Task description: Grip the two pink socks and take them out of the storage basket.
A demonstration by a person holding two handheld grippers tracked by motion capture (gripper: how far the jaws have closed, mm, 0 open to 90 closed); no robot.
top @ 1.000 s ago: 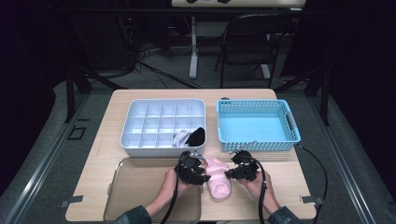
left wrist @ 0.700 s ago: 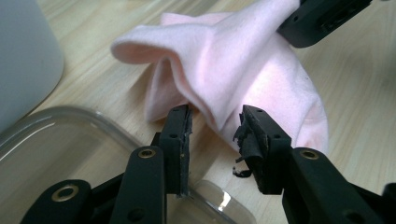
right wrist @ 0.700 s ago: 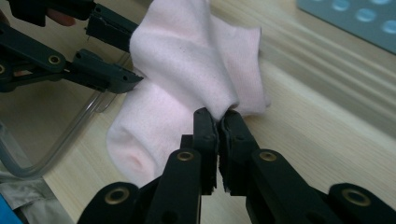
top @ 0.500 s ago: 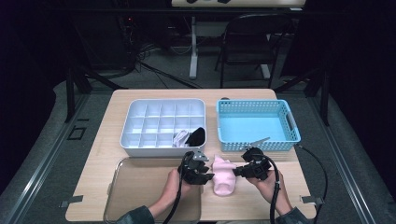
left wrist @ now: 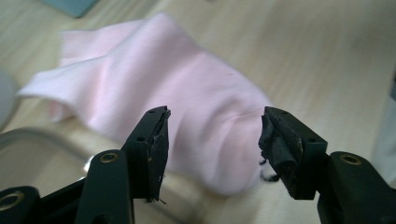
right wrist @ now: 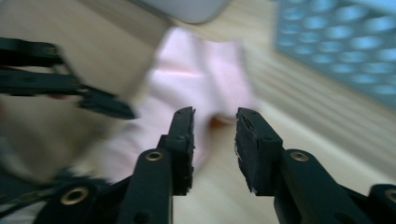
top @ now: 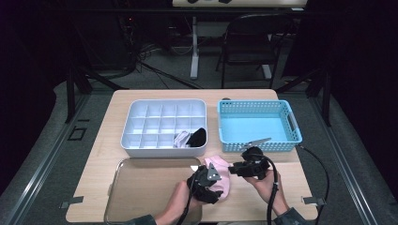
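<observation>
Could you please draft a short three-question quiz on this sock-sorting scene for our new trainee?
1. True or false: the pink sock lies inside the blue basket.
2. Which container holds a black item? A) white divided box B) blue basket C) metal tray
3. Is the left gripper clamped on the sock?

Key:
1. False; it lies on the table, partly over the tray's edge.
2. A.
3. No; its jaws have just been opening and stand apart, with the sock beyond them.
</observation>
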